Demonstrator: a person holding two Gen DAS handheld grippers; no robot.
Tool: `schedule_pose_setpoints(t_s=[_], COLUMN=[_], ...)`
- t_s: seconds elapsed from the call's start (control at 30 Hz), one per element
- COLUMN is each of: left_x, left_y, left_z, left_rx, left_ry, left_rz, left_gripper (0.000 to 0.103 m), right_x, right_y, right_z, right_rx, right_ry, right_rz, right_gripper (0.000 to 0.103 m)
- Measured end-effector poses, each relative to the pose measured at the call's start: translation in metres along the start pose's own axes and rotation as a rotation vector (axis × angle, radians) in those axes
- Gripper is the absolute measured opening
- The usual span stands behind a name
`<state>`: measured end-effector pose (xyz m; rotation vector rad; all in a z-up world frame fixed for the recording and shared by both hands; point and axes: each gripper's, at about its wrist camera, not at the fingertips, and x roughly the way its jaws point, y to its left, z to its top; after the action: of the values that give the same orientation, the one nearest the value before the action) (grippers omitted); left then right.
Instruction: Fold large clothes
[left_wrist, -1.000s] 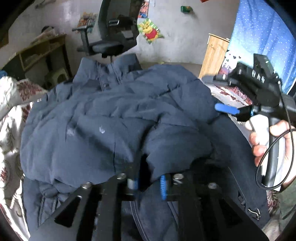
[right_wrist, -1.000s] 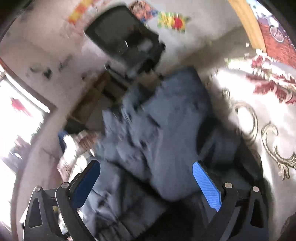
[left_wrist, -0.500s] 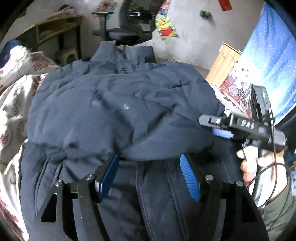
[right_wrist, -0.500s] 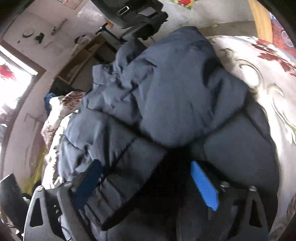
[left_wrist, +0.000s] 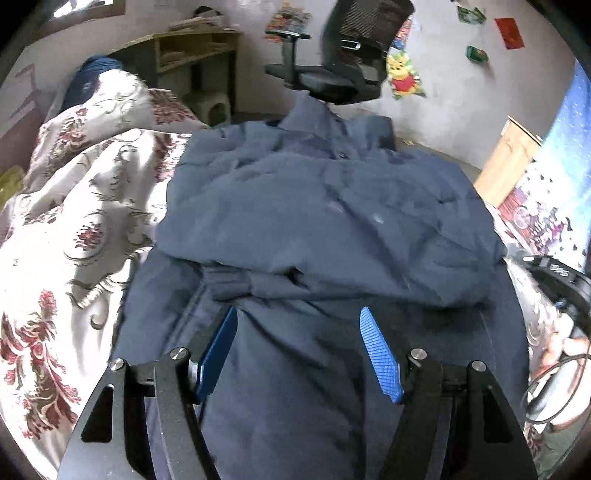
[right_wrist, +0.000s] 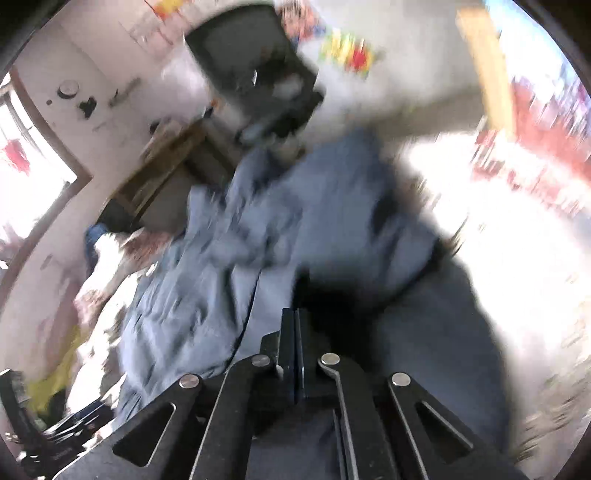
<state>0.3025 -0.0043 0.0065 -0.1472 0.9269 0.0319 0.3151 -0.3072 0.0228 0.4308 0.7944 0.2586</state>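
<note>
A large navy padded jacket (left_wrist: 325, 229) lies on the bed, its upper half folded toward me over the lower half, collar at the far end. My left gripper (left_wrist: 299, 325) is open and empty, its blue pads hovering over the jacket's near part. The right gripper's body shows at the right edge of the left wrist view (left_wrist: 557, 273), beside the jacket. In the blurred right wrist view the right gripper (right_wrist: 295, 325) has its fingers pressed together low over the jacket (right_wrist: 343, 236); whether cloth is pinched between them I cannot tell.
A floral white and red bedspread (left_wrist: 74, 236) covers the bed left of the jacket. A black office chair (left_wrist: 343, 70) stands beyond the collar, with a wooden desk (left_wrist: 192, 51) to its left. A wooden cabinet (left_wrist: 506, 162) is at far right.
My left gripper released the jacket fold, opened wide and pulled back. My right gripper went from wide open to shut and is moving fast, blurring its view.
</note>
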Motion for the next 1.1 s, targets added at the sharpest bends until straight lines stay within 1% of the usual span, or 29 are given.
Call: schedule_pose_setpoints(t_s=[0.07,0.13,0.17,0.2,0.23,0.27,0.3,0.33,0.37,0.4,0.43,0.5,0.57,0.63,0.67,0.7,0.73,0.8,0.83,0.9,0.93,0.97,1.03,1.1], left_x=[0.003,0.008,0.011,0.015,0.018,0.022,0.027,0.029,0.031,0.031,0.031,0.031,0.033,0.037,0.042,0.046,0.053,0.065,0.069,0.081,0.087,0.091,0.096,0.098], left_y=[0.003,0.006,0.008,0.010,0.013,0.016,0.018,0.020,0.022,0.023,0.024,0.024,0.024,0.023,0.024,0.024,0.024,0.025,0.024,0.027,0.030,0.033,0.038,0.039], left_z=[0.004,0.008,0.011,0.013,0.015,0.018,0.020,0.022,0.023,0.025,0.027,0.030,0.034,0.037,0.038,0.038,0.038,0.037,0.035,0.032,0.030,0.029,0.025,0.021], left_rx=[-0.009,-0.017,-0.022,-0.032,-0.040,-0.055,-0.074,-0.087,-0.096,-0.099,-0.099,-0.090,-0.062,-0.033,-0.021,-0.013,-0.001,0.020,0.024,0.017,-0.001,-0.017,-0.045,-0.040], left_ry=[-0.004,-0.011,-0.014,-0.017,-0.017,-0.015,-0.010,-0.009,-0.013,-0.018,-0.034,-0.061,-0.091,-0.100,-0.098,-0.090,-0.073,-0.040,-0.031,-0.012,-0.006,-0.003,-0.004,-0.015], left_rz=[0.022,0.034,0.040,0.049,0.052,0.047,0.040,0.035,0.031,0.029,0.026,0.030,0.026,0.010,-0.003,-0.014,-0.026,-0.019,-0.018,0.004,0.018,0.014,-0.008,-0.009], left_gripper=[0.063,0.063,0.063,0.063,0.063,0.063,0.063,0.063,0.063,0.063,0.063,0.063,0.063,0.063,0.063,0.063,0.063,0.063,0.066,0.087,0.090,0.093,0.095,0.097], right_x=[-0.012,-0.015,-0.013,-0.007,-0.002,0.006,0.015,0.024,0.031,0.037,0.039,0.036,0.033,0.032,0.035,0.041,0.048,0.061,0.068,0.083,0.087,0.091,0.096,0.099], right_y=[-0.006,-0.016,-0.018,-0.017,-0.019,-0.017,-0.017,-0.015,-0.016,-0.017,-0.015,-0.005,0.011,0.032,0.041,0.052,0.060,0.071,0.073,0.073,0.072,0.072,0.070,0.071], right_z=[0.006,0.010,0.010,0.007,0.004,0.002,-0.004,-0.006,-0.009,-0.011,-0.012,-0.010,-0.009,-0.011,-0.014,-0.017,-0.020,-0.028,-0.032,-0.041,-0.042,-0.042,-0.042,-0.044], right_rx=[-0.012,-0.016,-0.029,-0.026,-0.011,0.005,0.026,0.049,0.082,0.116,0.122,0.068,-0.016,-0.117,-0.163,-0.215,-0.251,-0.316,-0.338,-0.381,-0.389,-0.389,-0.378,-0.390], right_ry=[-0.068,-0.089,-0.082,-0.062,-0.034,-0.001,0.050,0.084,0.114,0.131,0.124,0.087,0.043,0.007,0.002,0.015,0.033,0.066,0.085,0.128,0.134,0.137,0.141,0.139], right_rz=[-0.050,-0.082,-0.078,-0.056,-0.044,-0.036,-0.003,0.029,0.060,0.071,0.070,0.040,0.011,0.029,0.050,0.079,0.088,0.056,0.031,-0.008,-0.015,-0.015,-0.011,-0.017], right_gripper=[0.002,0.002,0.002,0.002,0.005,0.005,0.006,0.011,0.031,0.043,0.056,0.056,0.056,0.056,0.056,0.056,0.056,0.054,0.054,0.054,0.054,0.054,0.054,0.054])
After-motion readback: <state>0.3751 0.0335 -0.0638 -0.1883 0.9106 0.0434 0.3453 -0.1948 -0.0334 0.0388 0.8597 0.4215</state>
